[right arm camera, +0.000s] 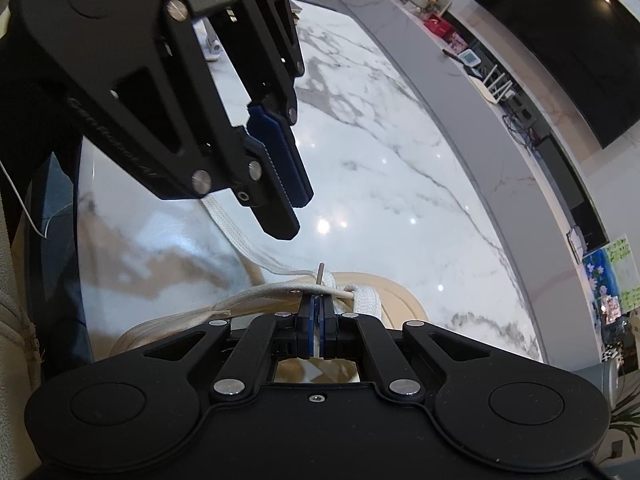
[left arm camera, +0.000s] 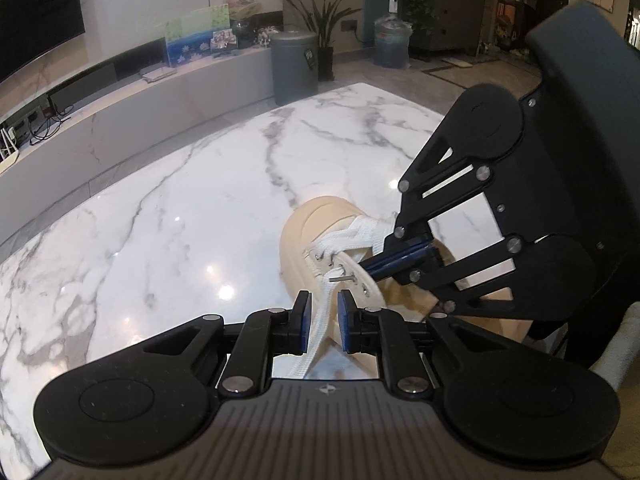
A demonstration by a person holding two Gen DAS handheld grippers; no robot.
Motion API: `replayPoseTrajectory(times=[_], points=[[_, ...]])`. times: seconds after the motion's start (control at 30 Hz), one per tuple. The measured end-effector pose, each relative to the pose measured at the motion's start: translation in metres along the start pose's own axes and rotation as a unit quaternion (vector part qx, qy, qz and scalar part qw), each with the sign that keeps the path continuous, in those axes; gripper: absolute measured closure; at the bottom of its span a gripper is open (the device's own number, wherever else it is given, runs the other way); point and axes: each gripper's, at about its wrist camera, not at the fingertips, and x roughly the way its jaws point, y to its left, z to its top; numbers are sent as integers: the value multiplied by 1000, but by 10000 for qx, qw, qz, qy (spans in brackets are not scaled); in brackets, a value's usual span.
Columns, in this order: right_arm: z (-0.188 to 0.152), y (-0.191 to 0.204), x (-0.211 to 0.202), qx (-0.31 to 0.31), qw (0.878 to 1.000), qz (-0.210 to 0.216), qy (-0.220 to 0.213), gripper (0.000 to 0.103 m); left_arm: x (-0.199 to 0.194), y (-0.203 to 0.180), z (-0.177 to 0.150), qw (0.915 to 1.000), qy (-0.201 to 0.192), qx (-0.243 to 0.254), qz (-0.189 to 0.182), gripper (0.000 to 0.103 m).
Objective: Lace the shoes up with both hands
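Note:
A cream shoe (left arm camera: pixel 308 228) with white laces lies on the white marble table (left arm camera: pixel 160 220), toe pointing away. My left gripper (left arm camera: pixel 323 312) is open, and a flat white lace (left arm camera: pixel 320 332) runs loosely between its blue pads without being pressed. My right gripper (left arm camera: pixel 370 271) comes in from the right over the eyelets. It is shut on the lace end, and the metal lace tip (left arm camera: pixel 343 279) sticks out past its pads. In the right wrist view, the right gripper (right arm camera: pixel 318 300) is shut with the metal tip (right arm camera: pixel 320 273) poking out in front. The left gripper (right arm camera: pixel 294 210) hangs above the shoe (right arm camera: pixel 400 296).
A grey bin (left arm camera: pixel 294 66), a potted plant (left arm camera: pixel 324 12) and a water bottle (left arm camera: pixel 392 40) stand beyond the table's far edge. A long low bench (left arm camera: pixel 120 96) runs along the wall under a dark TV (right arm camera: pixel 560 40). A small white object (right arm camera: pixel 212 48) lies on the table.

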Motion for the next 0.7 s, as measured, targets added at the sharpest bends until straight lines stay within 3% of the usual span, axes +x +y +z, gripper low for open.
replayPoseTrajectory(times=[0.2, 0.43, 0.63, 0.7], points=[[0, -2, 0, -8, 10000, 53, -15, 103, 7, -3, 2, 9980, 85, 624, -73, 90], [-1, -5, -1, 3, 9999, 133, -55, 103, 16, -14, 7, 9871, 135, 1579, -227, 91], [-2, -7, -1, 13, 9998, 201, -90, 103, 29, -27, 8, 9661, 239, 2553, -288, 91], [-2, -7, -1, 20, 9997, 216, -100, 103, 35, -32, 6, 9546, 291, 2954, -261, 91]])
